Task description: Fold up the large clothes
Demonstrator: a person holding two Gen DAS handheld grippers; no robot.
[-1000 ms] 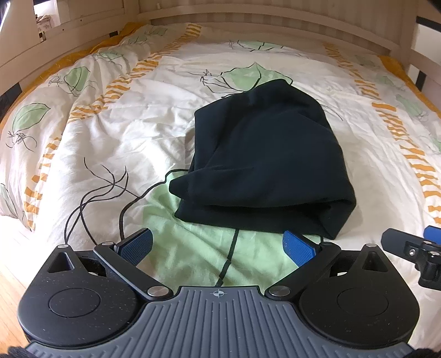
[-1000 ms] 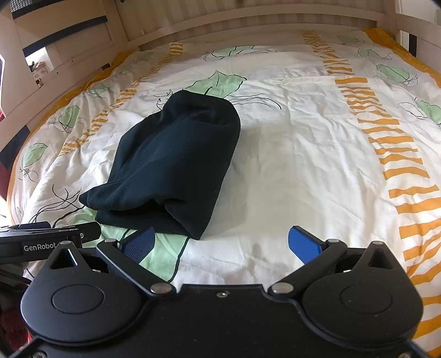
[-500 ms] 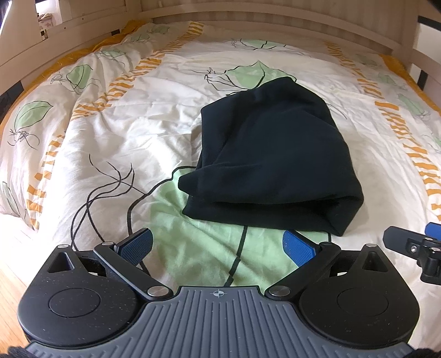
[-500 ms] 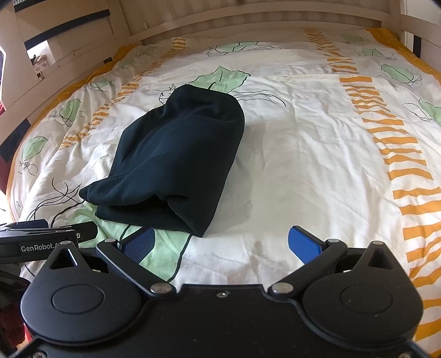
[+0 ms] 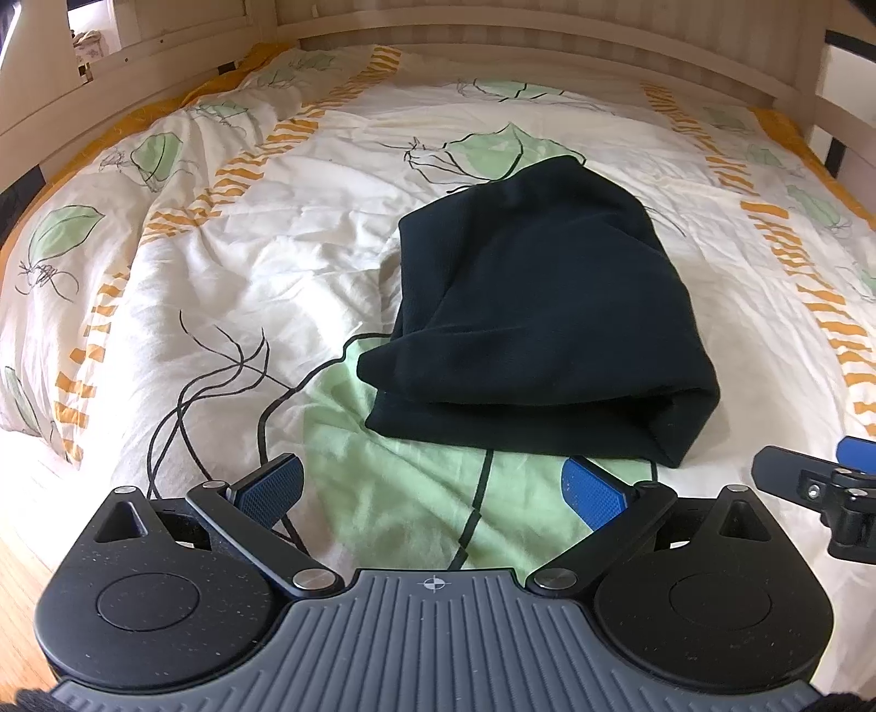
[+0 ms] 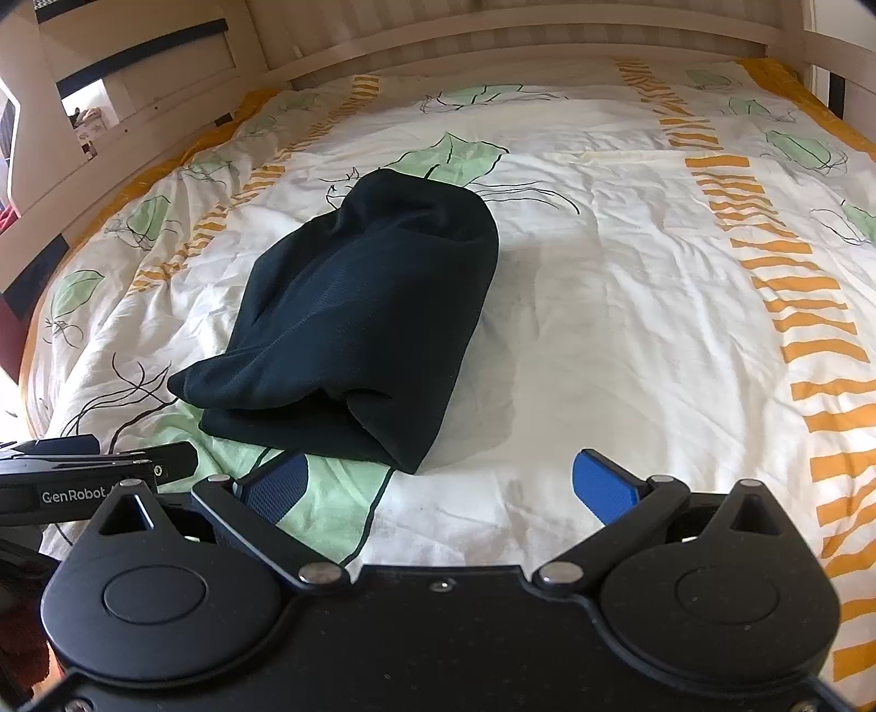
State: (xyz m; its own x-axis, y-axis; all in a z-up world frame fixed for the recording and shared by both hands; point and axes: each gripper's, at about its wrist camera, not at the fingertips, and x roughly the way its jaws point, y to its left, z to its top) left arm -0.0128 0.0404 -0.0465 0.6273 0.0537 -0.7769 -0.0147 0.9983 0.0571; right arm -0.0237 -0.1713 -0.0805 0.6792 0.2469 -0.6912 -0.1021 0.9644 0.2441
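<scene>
garment [image 5: 547, 306]: dark matt cloth, fine ribbed knit, soft thick folds
duvet cover [image 5: 263, 274]: matt printed cotton-like cloth, lightly creased
bed frame [image 5: 493, 49]: pale painted wood, smooth, dull sheen
left gripper [image 5: 432, 490]: matt black speckled plastic, ribbed grey top, shiny metal pivot pins
gripper pads [image 6: 602, 487]: blue, finely textured, rubbery
floor [image 5: 16, 569]: glossy wood

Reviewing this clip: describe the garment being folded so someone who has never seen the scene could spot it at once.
A wood-framed bed fills the view, covered by a white duvet printed with green leaves and orange stripes. Near its middle lies the dark garment, folded into a thick bundle. It is the only plain, near-black item there.
</scene>
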